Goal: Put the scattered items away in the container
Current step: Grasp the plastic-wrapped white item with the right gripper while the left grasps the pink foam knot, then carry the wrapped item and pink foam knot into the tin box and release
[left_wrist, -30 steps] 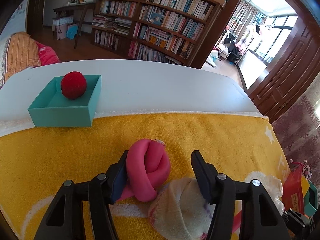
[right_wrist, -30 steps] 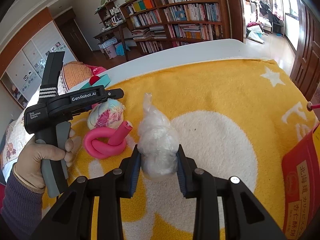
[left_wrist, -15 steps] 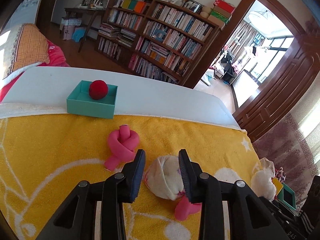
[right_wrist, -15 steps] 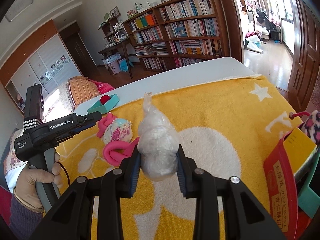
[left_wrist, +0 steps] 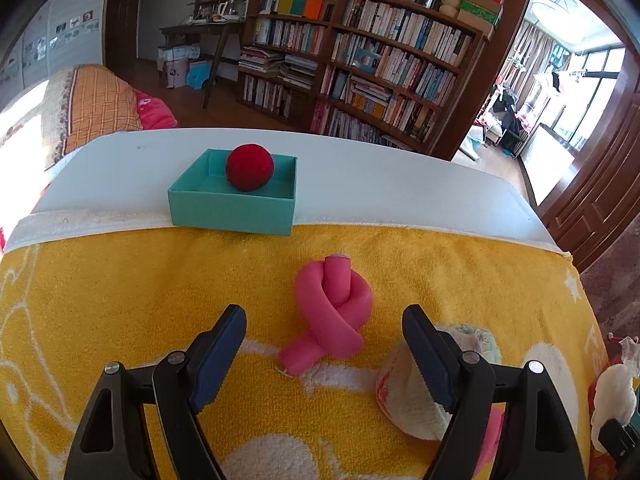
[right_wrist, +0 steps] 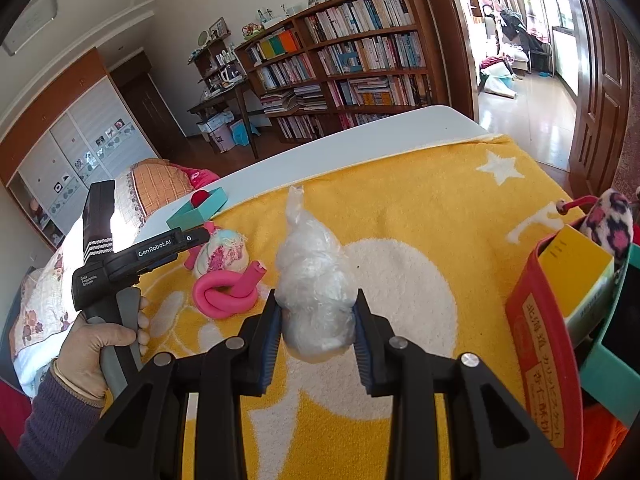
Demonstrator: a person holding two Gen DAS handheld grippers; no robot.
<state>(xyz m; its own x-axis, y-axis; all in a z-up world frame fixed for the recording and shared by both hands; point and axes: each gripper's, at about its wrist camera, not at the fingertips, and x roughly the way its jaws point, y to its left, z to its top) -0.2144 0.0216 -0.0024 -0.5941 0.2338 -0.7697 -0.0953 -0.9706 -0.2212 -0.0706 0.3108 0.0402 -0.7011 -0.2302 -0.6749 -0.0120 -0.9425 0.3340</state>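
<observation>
A teal box (left_wrist: pixel 232 200) with a red ball (left_wrist: pixel 250 166) in it stands on the white table just past the yellow towel. My left gripper (left_wrist: pixel 322 320) is open and its jaws are still opening. A pink knotted foam tube (left_wrist: pixel 330 312) lies on the towel between and just beyond its fingertips, untouched. A rolled floral cloth ball (left_wrist: pixel 408 392) sits behind the right finger. My right gripper (right_wrist: pixel 318 312) is shut on a clear plastic bag bundle (right_wrist: pixel 316 280), held above the towel. A second pink knot (right_wrist: pixel 226 292) lies beside the cloth ball (right_wrist: pixel 224 250).
A hand (right_wrist: pixel 100 344) holds the left gripper (right_wrist: pixel 160 248) at the left. A red carton (right_wrist: pixel 548 360) with a yellow book and a leopard-print plush (right_wrist: pixel 612 220) stands at the towel's right edge. The yellow towel (left_wrist: pixel 120 300) covers the near table; a bookshelf stands beyond.
The left jaws narrowed near the cloth ball, then spread wide, and the gripper shifted left so the pink knot is between them. The right gripper keeps the plastic bundle.
</observation>
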